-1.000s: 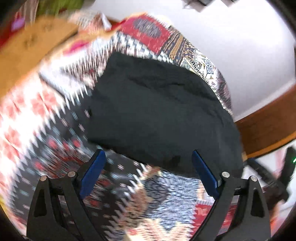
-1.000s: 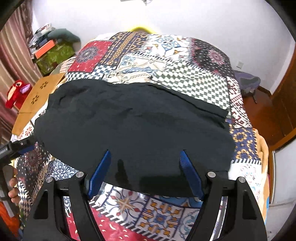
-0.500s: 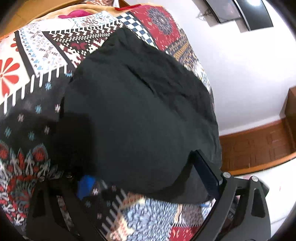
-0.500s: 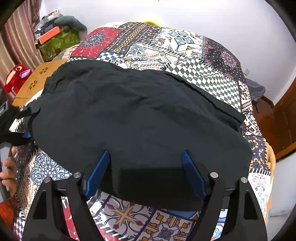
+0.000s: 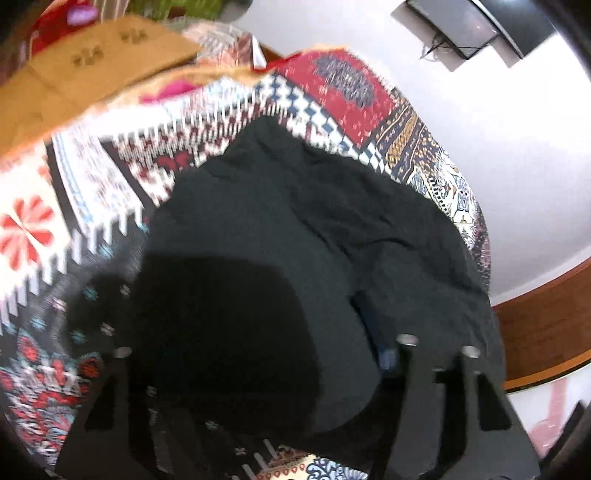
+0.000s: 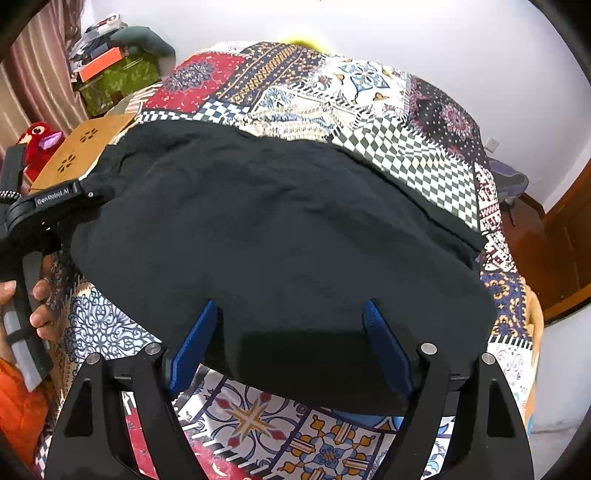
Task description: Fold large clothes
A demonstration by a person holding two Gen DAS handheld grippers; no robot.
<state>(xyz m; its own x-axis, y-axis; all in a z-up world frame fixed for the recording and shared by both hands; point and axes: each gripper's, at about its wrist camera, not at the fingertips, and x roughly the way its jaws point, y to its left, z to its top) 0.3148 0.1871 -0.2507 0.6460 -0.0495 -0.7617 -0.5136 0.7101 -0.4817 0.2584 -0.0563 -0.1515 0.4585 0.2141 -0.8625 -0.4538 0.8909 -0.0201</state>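
Note:
A large black garment [image 6: 280, 243] lies spread on a patchwork bedspread [image 6: 369, 96]. My right gripper [image 6: 291, 343] is open, its blue pads straddling the garment's near hem, touching or just above the cloth. My left gripper [image 5: 255, 354] is at the garment's left edge; black cloth [image 5: 295, 229] drapes over its fingers, and only one blue pad [image 5: 384, 354] shows, so its state is unclear. The left gripper's body also shows in the right wrist view [image 6: 44, 206], at the garment's left side, held by a hand.
A wooden board [image 6: 81, 155] and a red plush toy [image 6: 37, 140] stand left of the bed, with boxes [image 6: 114, 74] behind. A wooden door [image 6: 561, 243] is at the right. A wall screen [image 5: 476, 26] hangs above in the left wrist view.
My left gripper pushed into the garment's left edge, and cloth now covers its fingers. My right gripper moved forward a little over the near hem, still open.

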